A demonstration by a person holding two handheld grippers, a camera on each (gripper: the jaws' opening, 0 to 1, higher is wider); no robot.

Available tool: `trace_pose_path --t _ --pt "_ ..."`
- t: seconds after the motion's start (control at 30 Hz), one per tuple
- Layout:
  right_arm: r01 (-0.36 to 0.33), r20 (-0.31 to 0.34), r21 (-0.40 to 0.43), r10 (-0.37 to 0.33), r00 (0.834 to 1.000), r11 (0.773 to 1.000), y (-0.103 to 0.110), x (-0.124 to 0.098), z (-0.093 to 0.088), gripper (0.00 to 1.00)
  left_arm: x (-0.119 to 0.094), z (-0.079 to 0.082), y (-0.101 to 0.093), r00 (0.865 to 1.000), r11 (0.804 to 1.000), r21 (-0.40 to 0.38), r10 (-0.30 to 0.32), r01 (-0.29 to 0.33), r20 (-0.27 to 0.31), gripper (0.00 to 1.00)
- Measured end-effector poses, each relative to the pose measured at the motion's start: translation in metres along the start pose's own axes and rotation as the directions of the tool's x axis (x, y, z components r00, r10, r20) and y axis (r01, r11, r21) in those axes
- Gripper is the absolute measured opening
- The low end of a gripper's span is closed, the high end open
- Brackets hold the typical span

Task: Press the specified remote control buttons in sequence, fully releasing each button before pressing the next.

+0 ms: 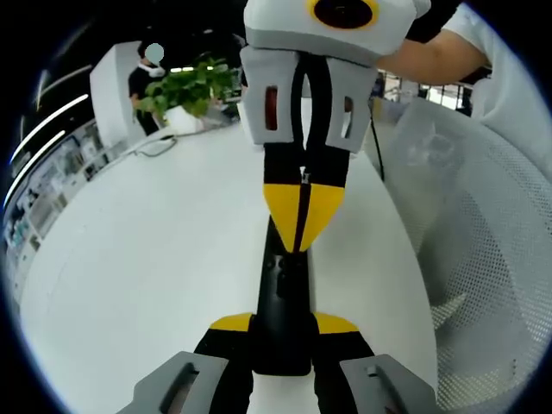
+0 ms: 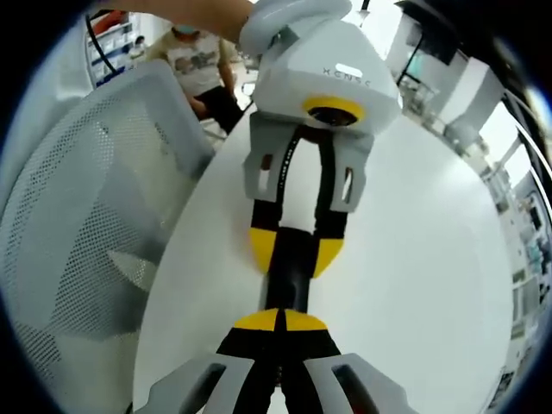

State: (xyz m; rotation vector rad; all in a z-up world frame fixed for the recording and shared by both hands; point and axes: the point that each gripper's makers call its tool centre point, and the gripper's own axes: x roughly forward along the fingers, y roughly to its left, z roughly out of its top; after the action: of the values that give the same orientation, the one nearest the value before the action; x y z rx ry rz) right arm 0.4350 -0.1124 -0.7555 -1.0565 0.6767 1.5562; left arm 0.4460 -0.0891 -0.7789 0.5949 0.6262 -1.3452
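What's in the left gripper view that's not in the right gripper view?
Left gripper view: a green potted plant far across the table. Right gripper view: a person in a printed T-shirt. Both: the black remote held by the left hand-held gripper, the right hand-held gripper with its shut tips on the remote, the white table and the mesh chair.

Remote control above the table, between left claw and right claw opposite.
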Motion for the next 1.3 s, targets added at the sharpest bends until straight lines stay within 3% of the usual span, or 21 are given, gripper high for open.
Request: trace_pose_path --t 1.3 --pt "-0.038 -0.017 0.008 0.039 0.999 0.999 0.004 0.015 -0.008 0.0 -0.001 0.001 -0.001 1.0 1.0 -0.013 -0.005 0.005 0.009 0.24"
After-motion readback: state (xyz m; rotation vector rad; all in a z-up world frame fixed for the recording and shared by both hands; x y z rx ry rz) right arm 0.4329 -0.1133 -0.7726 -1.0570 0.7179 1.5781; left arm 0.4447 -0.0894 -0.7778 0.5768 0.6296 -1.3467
